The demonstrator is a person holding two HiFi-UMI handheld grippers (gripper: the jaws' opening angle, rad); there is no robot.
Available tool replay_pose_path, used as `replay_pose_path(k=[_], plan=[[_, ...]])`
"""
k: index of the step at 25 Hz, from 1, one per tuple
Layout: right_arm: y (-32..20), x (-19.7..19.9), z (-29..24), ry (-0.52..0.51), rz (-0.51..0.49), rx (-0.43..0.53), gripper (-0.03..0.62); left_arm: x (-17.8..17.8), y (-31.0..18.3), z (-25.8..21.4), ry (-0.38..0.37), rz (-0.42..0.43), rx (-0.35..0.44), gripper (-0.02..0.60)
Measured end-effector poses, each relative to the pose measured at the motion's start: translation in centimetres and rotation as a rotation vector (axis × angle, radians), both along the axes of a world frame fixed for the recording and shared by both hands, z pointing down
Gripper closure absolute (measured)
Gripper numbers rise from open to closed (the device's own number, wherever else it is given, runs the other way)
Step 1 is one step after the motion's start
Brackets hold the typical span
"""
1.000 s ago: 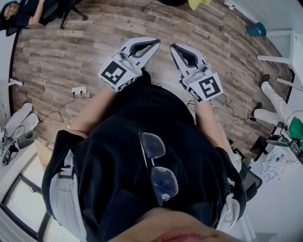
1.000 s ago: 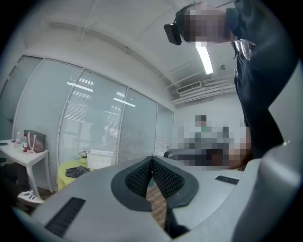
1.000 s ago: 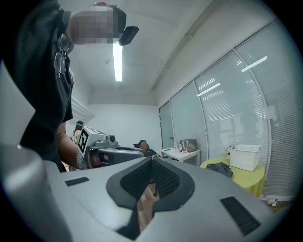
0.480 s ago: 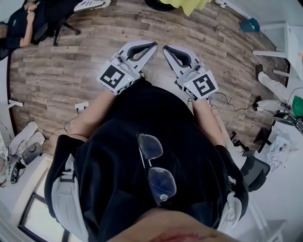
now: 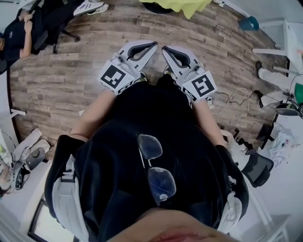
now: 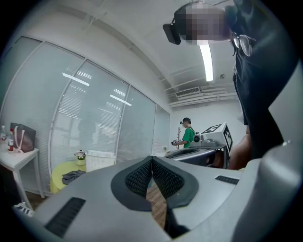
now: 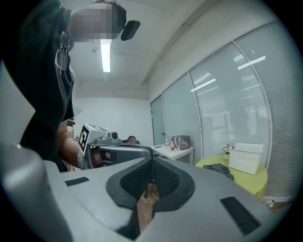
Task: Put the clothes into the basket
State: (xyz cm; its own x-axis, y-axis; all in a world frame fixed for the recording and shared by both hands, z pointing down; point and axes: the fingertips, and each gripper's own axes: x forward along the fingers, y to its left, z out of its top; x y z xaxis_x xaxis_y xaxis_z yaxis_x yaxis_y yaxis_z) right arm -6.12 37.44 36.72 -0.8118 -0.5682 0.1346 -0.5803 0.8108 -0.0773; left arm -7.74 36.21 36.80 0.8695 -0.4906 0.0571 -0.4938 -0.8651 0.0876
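Note:
A round yellow table [image 7: 239,176] stands ahead by the blinds, with a white slatted basket [image 7: 246,158] and a crumpled grey garment [image 7: 219,169] on it. The left gripper view shows the same table [image 6: 59,176], basket [image 6: 100,159] and garment [image 6: 73,176] at lower left. In the head view only the table's edge [image 5: 176,4] shows at the top. My left gripper [image 5: 155,44] and right gripper [image 5: 164,49] are held side by side over the wooden floor, short of the table. Both are shut with nothing between the jaws.
A person sits on an office chair [image 5: 28,26] at upper left. Cables [image 5: 228,101] trail over the floor at right, near white furniture legs [image 5: 277,49] and a teal object [image 5: 249,23]. A white desk with a bag [image 7: 180,142] stands beside the blinds. Someone in green [image 6: 188,137] stands far off.
Both grippers have travelled forward over the floor, staying shut and side by side. The yellow table has come further into the top of the head view.

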Motion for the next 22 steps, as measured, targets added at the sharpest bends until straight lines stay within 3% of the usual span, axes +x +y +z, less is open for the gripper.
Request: replay_pose_path(k=[11, 22], plan=[[-8.4, 0.8, 0.8, -0.011, -0.039, 0.004, 0.568, 0.3, -8.0, 1.1, -0.008, -0.058, -0.006, 0.571], [-20.3, 3.7, -0.1, -0.017, -0.124, 0.014, 0.568, 3.2, -19.3, 0.3, -0.034, -0.126, -0.001, 0.571]])
